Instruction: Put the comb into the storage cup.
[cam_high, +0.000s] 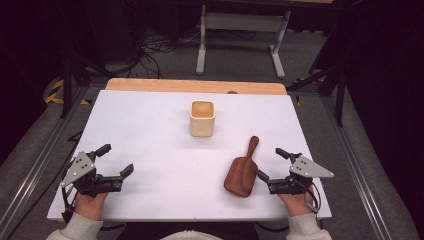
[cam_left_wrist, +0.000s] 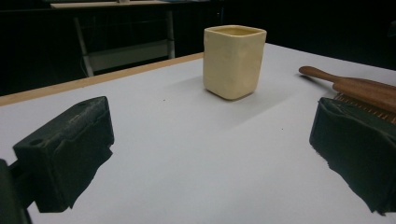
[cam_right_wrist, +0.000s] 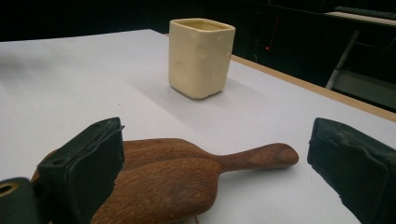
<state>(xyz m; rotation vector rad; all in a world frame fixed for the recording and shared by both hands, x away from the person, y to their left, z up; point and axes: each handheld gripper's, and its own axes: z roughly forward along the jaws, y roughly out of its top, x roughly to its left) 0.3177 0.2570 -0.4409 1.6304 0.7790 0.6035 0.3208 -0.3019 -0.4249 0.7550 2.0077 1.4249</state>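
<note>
A cream square cup (cam_high: 202, 118) stands upright on the white table (cam_high: 150, 130), near the middle toward the back. It also appears as the cream cup (cam_left_wrist: 233, 60) ahead of the left jaws and as the cup (cam_right_wrist: 201, 57) ahead of the right jaws. A brown wooden scoop (cam_high: 243, 169) lies flat at the right front, handle pointing away from me; I see the scoop (cam_right_wrist: 187, 177) close below the right jaws and the scoop (cam_left_wrist: 359, 88) at the right of the left gripper view. My left gripper (cam_high: 118, 160) rests open at the left front, nothing between its jaws. My right gripper (cam_high: 272, 164) is open beside the scoop's right edge.
A bare wooden strip (cam_high: 195, 86) runs along the table's far edge. Behind it stand a white metal frame (cam_high: 242, 30) and cables (cam_high: 150, 50) on the grey floor. Dark stand legs (cam_high: 75, 70) flank the table on both sides.
</note>
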